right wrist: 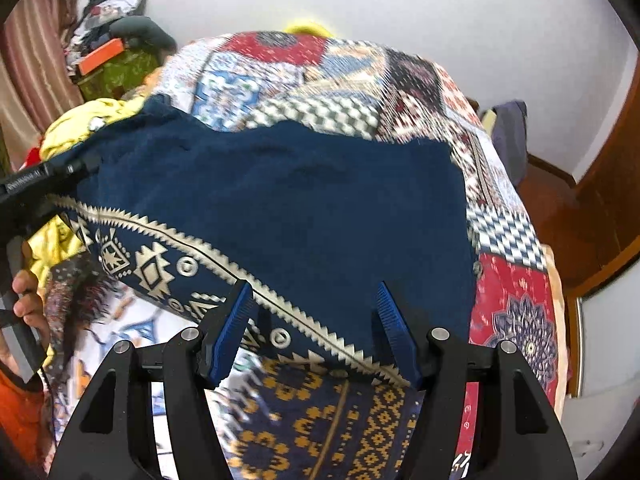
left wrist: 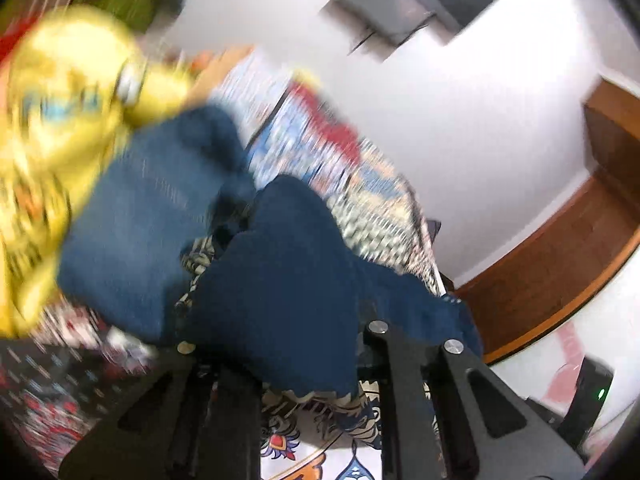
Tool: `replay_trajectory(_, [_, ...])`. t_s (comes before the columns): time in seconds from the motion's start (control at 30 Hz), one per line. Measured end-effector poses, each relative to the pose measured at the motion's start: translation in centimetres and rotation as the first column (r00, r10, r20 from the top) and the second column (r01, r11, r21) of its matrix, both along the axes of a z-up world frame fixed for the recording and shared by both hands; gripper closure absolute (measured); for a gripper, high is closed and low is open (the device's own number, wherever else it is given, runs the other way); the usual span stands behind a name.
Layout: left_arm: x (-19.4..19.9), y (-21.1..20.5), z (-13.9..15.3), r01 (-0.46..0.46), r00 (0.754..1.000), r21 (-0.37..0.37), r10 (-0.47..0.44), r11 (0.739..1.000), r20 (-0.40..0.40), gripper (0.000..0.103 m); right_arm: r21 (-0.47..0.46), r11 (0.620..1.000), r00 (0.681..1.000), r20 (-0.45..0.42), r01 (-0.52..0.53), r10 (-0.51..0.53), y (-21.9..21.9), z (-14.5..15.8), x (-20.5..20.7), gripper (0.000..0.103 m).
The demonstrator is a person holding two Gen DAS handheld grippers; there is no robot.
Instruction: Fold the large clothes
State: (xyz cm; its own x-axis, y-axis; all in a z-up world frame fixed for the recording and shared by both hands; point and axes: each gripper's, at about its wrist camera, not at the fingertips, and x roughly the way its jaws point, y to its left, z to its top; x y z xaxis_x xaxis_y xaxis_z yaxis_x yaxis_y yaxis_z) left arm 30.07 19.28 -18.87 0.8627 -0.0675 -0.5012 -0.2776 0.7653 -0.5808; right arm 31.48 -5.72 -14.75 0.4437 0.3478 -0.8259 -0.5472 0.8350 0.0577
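Left wrist view, garment: a dark blue garment fills the middle, draped up over the left gripper; its fingertips are buried under the cloth.
Left wrist view, grip: the jaws are drawn close together with a bunch of blue fabric between them, so I judge the cloth pinched; the pads themselves are hidden.
Left wrist view, surroundings: heavy blur; a yellow cloth lies at the left, a patchwork bedspread beyond, a wooden door at the right.
Right wrist view, garment: the same blue garment lies spread on the patchwork bedspread, its white patterned border running diagonally toward the right gripper.
Right wrist view, grip: the blue pads stand apart over the border edge with nothing pressed between them; it holds nothing.
Right wrist view, other hand: the left gripper reaches the garment's far left corner; the person's hand shows at the left edge.
Doing the step well: the step looks like lifting one end to fold it over. The right gripper should close on the border before the lift goes on, so both corners travel level and the fold stays straight.
Only in left view: the cloth's hanging underside and the door.
Only in right view: the garment's full outline, the border, and the open right pads.
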Motion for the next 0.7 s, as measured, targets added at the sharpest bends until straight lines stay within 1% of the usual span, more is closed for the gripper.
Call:
replay_trajectory(0.03, [-0.7,-0.6,1.7,0.002,1.0,0.056,-0.003,0.998,0.03,0.089,0.01,1.0,1.0,0.006,-0.011,0.011,0.4,0.5,-0.1,0.043])
replay_trajectory(0.13, [-2.4,-1.6,5.1,0.001,0.996,0.17,-0.016,0.985,0.087,0.089,0.052,0.997,0.998,0.015,-0.055,0.054,2.4,1.8,-0.4,0.043])
replay_trajectory(0.23, [-3.9,-2.1,7.3,-0.008,0.995,0.281,-0.021,0.96,0.102,0.089,0.095,0.991,0.995,0.004,-0.097,0.097,5.0,2.2,-0.7,0.043])
replay_trajectory(0.3, [-5.4,-2.5,8.3,-0.008,0.994,0.332,-0.03,0.943,0.109,0.089,0.106,0.984,0.989,-0.022,-0.144,0.147,7.3,1.6,-1.0,0.042])
replay_trajectory(0.4, [-5.6,-3.2,8.9,0.0,0.995,0.411,-0.042,0.912,0.094,0.089,0.095,0.977,0.976,-0.086,-0.193,0.202,10.5,-0.8,-1.8,0.042])
replay_trajectory(0.43, [-5.7,-3.6,8.8,0.007,0.996,0.425,-0.046,0.905,0.081,0.089,0.094,0.977,0.974,-0.105,-0.191,0.2,11.0,-1.7,-1.9,0.042])
replay_trajectory(0.5, [-5.2,-3.9,8.0,0.032,0.998,0.455,-0.052,0.89,0.032,0.089,0.103,0.98,0.969,-0.163,-0.172,0.187,11.7,-3.7,-2.1,0.042])
replay_trajectory(0.53, [-5.0,-4.1,7.4,0.05,0.998,0.461,-0.056,0.886,0.0,0.089,0.115,0.981,0.96,-0.218,-0.154,0.176,11.9,-5.2,-2.0,0.042])
replay_trajectory(0.57, [-4.9,-4.1,6.7,0.07,0.998,0.451,-0.067,0.89,-0.022,0.089,0.129,0.982,0.953,-0.252,-0.138,0.167,11.8,-6.1,-1.9,0.042])
replay_trajectory(0.6, [-4.9,-4.3,6.4,0.087,0.996,0.441,-0.079,0.893,-0.036,0.089,0.148,0.981,0.949,-0.271,-0.123,0.16,11.6,-6.7,-1.9,0.042])
replay_trajectory(0.7, [-4.4,-5.2,6.1,0.115,0.993,0.443,-0.104,0.889,-0.048,0.089,0.181,0.976,0.939,-0.297,-0.122,0.173,10.7,-6.5,-1.6,0.042])
